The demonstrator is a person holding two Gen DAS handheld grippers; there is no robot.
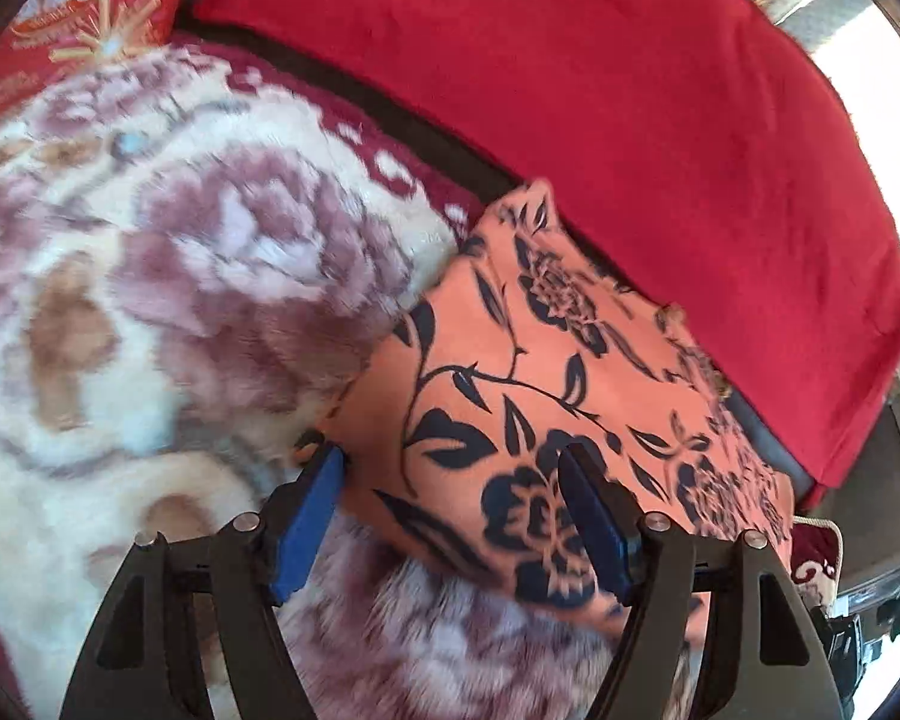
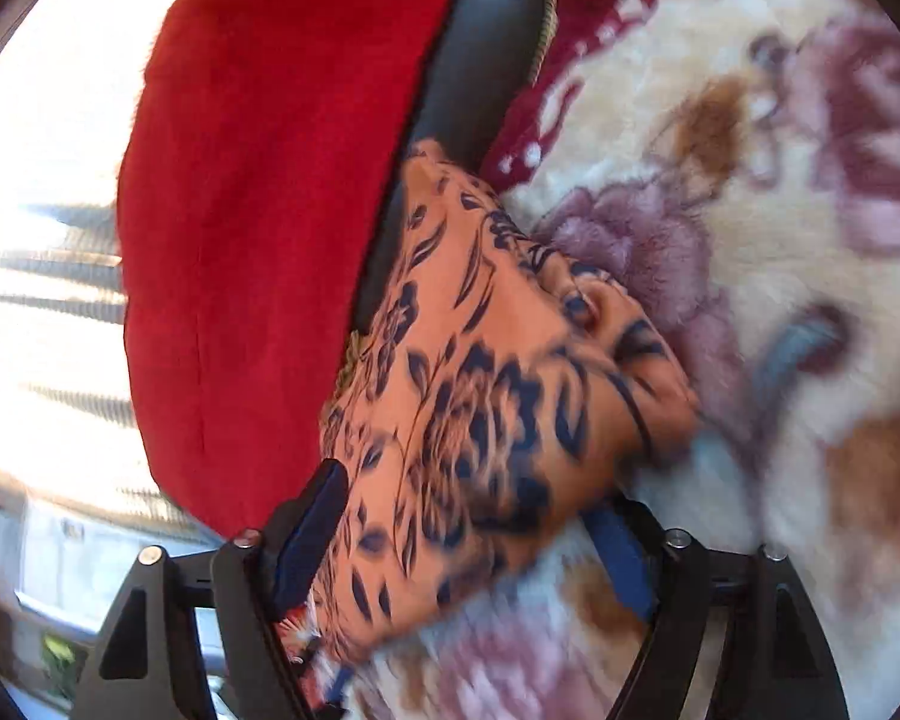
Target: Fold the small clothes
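A small orange garment (image 1: 546, 360) with a dark blue flower print lies folded on a fluffy cream and mauve blanket (image 1: 150, 276), up against a red cushion. My left gripper (image 1: 450, 480) hangs over the garment's near edge. Its blue pads (image 1: 312, 510) stand wide apart and do not press the cloth. In the right wrist view the same garment (image 2: 480, 396) looks bunched and blurred. It lies between the spread fingers of my right gripper (image 2: 468, 516) and drapes over part of the right-hand pad (image 2: 621, 558). Neither gripper pinches it.
A large red cushion (image 1: 600, 96) borders the garment along a dark seat edge (image 2: 480, 48). A red embroidered pillow (image 1: 72, 18) lies at the far left corner. Bright daylight fills the left of the right wrist view. The blanket (image 2: 750, 240) spreads wide beside the garment.
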